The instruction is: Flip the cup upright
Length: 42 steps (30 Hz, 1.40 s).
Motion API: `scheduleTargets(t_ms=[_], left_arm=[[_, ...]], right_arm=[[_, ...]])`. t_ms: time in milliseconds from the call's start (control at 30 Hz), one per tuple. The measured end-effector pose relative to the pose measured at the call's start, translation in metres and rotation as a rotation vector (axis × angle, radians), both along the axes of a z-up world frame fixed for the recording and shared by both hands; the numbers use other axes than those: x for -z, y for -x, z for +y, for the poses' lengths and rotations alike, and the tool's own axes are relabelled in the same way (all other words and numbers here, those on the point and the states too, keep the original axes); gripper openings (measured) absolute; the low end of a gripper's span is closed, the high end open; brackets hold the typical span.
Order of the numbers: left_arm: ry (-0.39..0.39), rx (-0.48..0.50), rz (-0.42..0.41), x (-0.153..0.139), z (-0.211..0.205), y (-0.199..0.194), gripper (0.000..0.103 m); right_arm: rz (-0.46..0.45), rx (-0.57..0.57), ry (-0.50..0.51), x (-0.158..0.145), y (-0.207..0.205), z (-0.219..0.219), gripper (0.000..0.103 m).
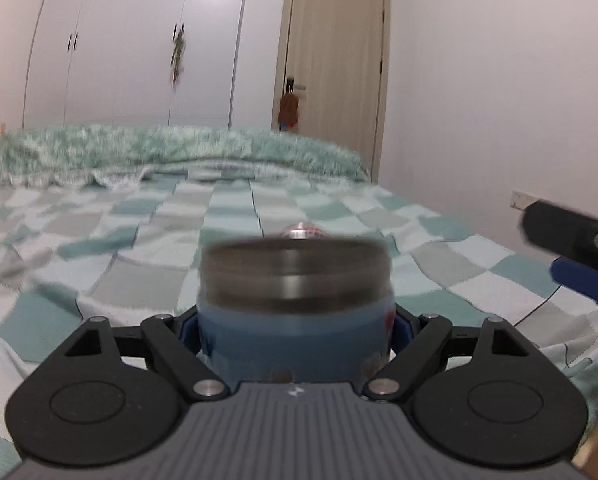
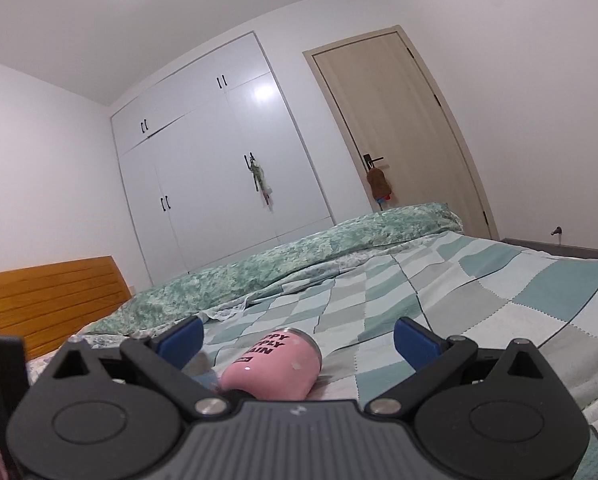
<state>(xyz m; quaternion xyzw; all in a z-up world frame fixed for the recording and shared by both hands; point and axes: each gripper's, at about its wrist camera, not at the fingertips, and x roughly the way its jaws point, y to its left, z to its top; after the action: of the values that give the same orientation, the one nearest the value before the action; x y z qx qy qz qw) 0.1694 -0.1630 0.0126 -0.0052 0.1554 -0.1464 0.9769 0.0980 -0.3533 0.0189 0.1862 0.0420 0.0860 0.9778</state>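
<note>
In the left wrist view my left gripper (image 1: 296, 326) is shut on a blue cup (image 1: 295, 332) with a steel rim (image 1: 295, 272). The cup is blurred, its open mouth faces away from the camera, and it is held above the bed. A pink cup (image 2: 273, 364) with black lettering lies on its side on the bed; its tip shows behind the blue cup in the left wrist view (image 1: 305, 232). My right gripper (image 2: 297, 342) is open, its blue fingers on either side of the pink cup without touching it. It also shows at the right edge of the left wrist view (image 1: 575, 256).
The bed has a checked teal and white blanket (image 2: 479, 292) and a fluffy green quilt (image 2: 299, 252) along its far side. A wooden headboard (image 2: 47, 300) stands at the left. A white wardrobe (image 2: 219, 176) and a door (image 2: 399, 128) are behind.
</note>
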Motion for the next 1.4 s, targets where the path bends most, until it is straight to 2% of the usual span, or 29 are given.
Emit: scheduleTargets(t_ms=[200,300,400,567,667,767,933,1200,1400], left_arm=[[-0.039,0.025,0.032,0.010,-0.004,0.003,0.085],[-0.026,0.025,0.043,0.009,-0.001,0.006,0.086],[-0.022,0.007,0.001,0.000,0.004,0.018,0.103],[-0.053,-0.004,-0.007,-0.016,0.018,0.043,0.103],[-0.033,-0.039,-0.024,-0.026,0.037,0.065,0.103],[-0.007,-0.076,-0.054,-0.035,0.059,0.087,0.103],[-0.013,-0.153,-0.090,-0.045,0.092,0.118,0.103],[-0.011,-0.252,-0.095,-0.031,0.130,0.160,0.103],[-0.017,-0.301,-0.113,-0.014,0.138,0.174,0.103]], right_arm=[[0.005,0.001,0.012,0.001,-0.001,0.003,0.102],[-0.001,-0.002,0.025,0.001,-0.001,0.006,0.102],[-0.018,-0.009,0.045,-0.001,0.003,0.009,0.102],[-0.058,-0.033,0.105,-0.010,0.017,0.021,0.102],[-0.072,-0.055,0.151,-0.016,0.031,0.032,0.102],[-0.064,-0.073,0.191,-0.018,0.045,0.042,0.103],[-0.037,-0.101,0.257,-0.017,0.071,0.057,0.103],[0.013,-0.133,0.368,-0.005,0.105,0.088,0.103],[0.035,-0.064,0.452,0.005,0.116,0.106,0.103]])
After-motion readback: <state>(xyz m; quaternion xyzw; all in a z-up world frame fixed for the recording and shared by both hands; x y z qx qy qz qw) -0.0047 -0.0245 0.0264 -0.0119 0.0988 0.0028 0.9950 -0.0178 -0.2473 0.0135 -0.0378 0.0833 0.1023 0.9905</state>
